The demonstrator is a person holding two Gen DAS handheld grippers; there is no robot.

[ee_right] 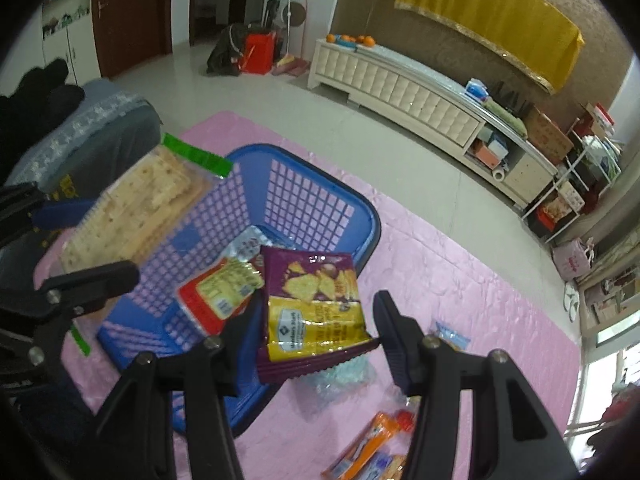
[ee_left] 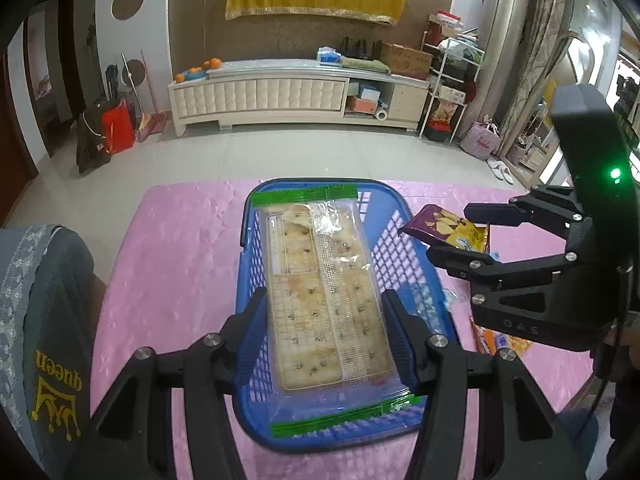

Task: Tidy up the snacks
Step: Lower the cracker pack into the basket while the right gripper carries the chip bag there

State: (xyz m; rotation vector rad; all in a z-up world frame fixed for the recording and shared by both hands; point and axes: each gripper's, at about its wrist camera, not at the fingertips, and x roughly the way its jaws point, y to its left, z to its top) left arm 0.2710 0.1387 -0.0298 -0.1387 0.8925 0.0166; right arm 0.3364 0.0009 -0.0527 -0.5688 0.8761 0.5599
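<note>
My left gripper (ee_left: 326,332) holds a long clear pack of crackers (ee_left: 326,292) with green sealed ends, a blue pad pressed on each long side. The pack hangs over the blue basket (ee_left: 400,216), which stands on the pink tablecloth (ee_left: 176,248).

In the right wrist view, the basket (ee_right: 312,184) has lattice walls and holds one red-and-yellow snack packet (ee_right: 218,292) leaning against its near wall, with a silvery packet (ee_right: 246,246) behind it. I cannot tell what else lies on its floor. Most of the basket floor that I can see is bare.

My right gripper (ee_right: 318,340) holds one purple-and-yellow bag of chips (ee_right: 316,304) over the basket's near right rim. The left pad touches the bag's side; the right finger (ee_right: 394,336) looks just clear of the bag's edge, so how firmly it is pinched I cannot tell.

To the right of the basket, the cloth has open room up to its far edge. Near me on the cloth lie a crumpled clear wrapper (ee_right: 340,380), a small light blue packet (ee_right: 452,336), and an orange packet (ee_right: 368,444) beside a small red thing (ee_right: 404,420).

A grey cushion (ee_left: 44,300) with yellow lettering sits at the cloth's left edge.
</note>
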